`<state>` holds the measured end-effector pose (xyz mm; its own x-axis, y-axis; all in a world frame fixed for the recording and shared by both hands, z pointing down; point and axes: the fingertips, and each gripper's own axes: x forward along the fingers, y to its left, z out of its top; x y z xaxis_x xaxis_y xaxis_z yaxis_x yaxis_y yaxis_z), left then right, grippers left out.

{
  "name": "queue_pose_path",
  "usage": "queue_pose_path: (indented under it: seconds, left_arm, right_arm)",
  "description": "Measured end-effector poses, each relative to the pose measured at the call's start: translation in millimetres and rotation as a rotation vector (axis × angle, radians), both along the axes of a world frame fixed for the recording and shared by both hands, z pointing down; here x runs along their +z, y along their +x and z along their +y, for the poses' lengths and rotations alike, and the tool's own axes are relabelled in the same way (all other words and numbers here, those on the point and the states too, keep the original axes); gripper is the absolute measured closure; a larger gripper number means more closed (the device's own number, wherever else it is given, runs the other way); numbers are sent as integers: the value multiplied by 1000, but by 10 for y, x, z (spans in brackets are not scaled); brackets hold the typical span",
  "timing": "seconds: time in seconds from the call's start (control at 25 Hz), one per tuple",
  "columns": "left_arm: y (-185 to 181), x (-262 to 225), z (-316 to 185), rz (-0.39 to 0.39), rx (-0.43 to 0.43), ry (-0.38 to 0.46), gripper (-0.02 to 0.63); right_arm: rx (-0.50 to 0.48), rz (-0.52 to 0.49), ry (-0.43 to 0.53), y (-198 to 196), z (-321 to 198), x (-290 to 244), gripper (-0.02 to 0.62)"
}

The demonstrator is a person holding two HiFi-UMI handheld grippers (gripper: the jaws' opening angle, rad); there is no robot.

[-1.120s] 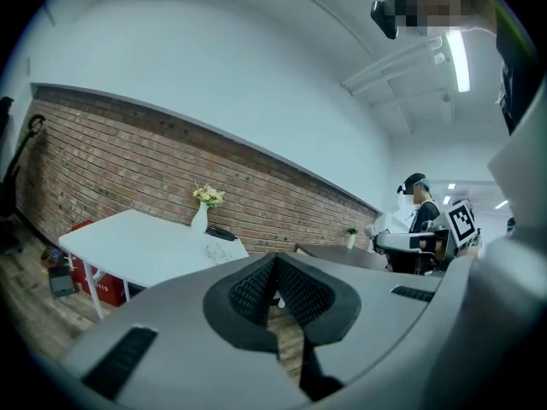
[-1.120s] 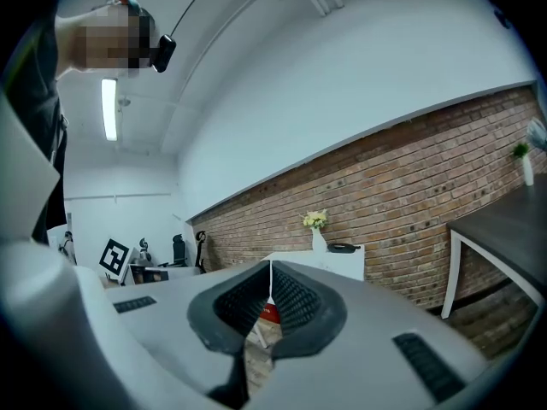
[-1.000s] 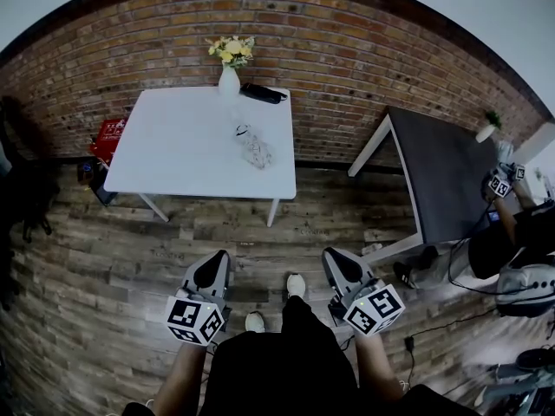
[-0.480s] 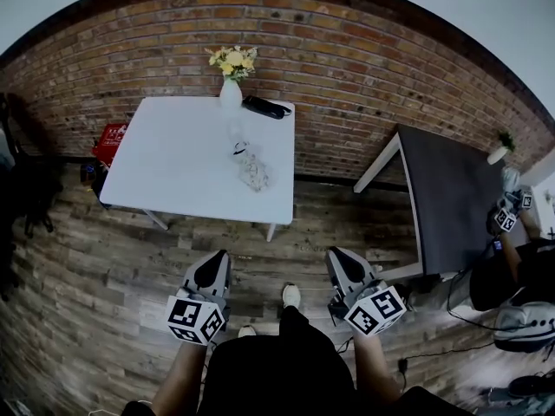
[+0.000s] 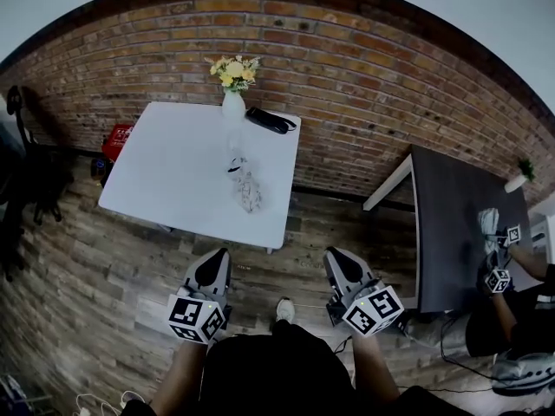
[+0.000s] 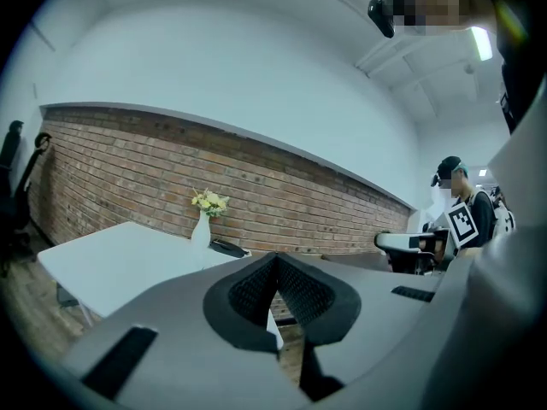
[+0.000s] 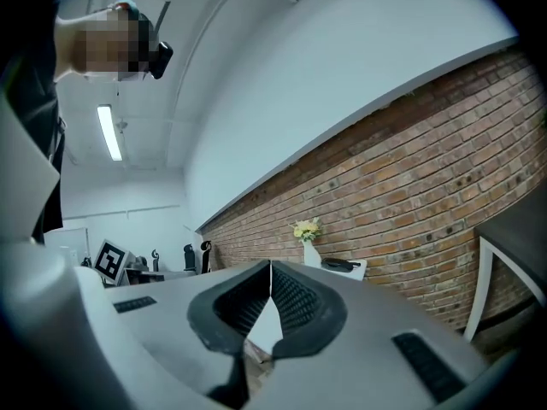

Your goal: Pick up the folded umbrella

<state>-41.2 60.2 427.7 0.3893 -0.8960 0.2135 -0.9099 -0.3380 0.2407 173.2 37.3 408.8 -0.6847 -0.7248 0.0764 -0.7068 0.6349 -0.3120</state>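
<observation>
black umbrella [image 5: 270,120] lies at the white bench's [image 5: 165,172] far edge beside the vase [image 5: 232,106], well out of reach, which is likely why left gripper [image 5: 213,265] and right gripper [image 5: 343,264] hang clenched and empty.

Looks like an office-style recording room, not a home. Bare red-brown brick wall [image 5: 347,68], grey weathered wood-plank floor [image 5: 104,258], plain white square table [image 5: 165,172] and dark grey rectangular table [image 5: 455,224], long ceiling strip light [image 7: 109,132], loose cables [image 5: 95,399] underfoot, second person [image 5: 499,319] working with marker-cubed tools [image 5: 497,281].
</observation>
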Motion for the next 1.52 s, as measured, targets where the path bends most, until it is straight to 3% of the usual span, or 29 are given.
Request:
queue_pose_path:
  seconds: [0.28,0.6,1.12,1.52]
  left_arm:
    - [278,21,-285,-1,-105,-3,592]
    - [434,138,-421,-19,-151,-43,592]
    - [383,342,-849,-33,-161,-92,592]
    - [129,562,-1383,-38,-126,-124,592]
  right_arm:
    - [-128,-8,-13,176,-417,82,572]
    - [-194,-28,-44,280,-693,188,572]
    - [-214,-26,-53,118,-979,264,572]
    - [-193,7,-51,-197,-1400,278,572]
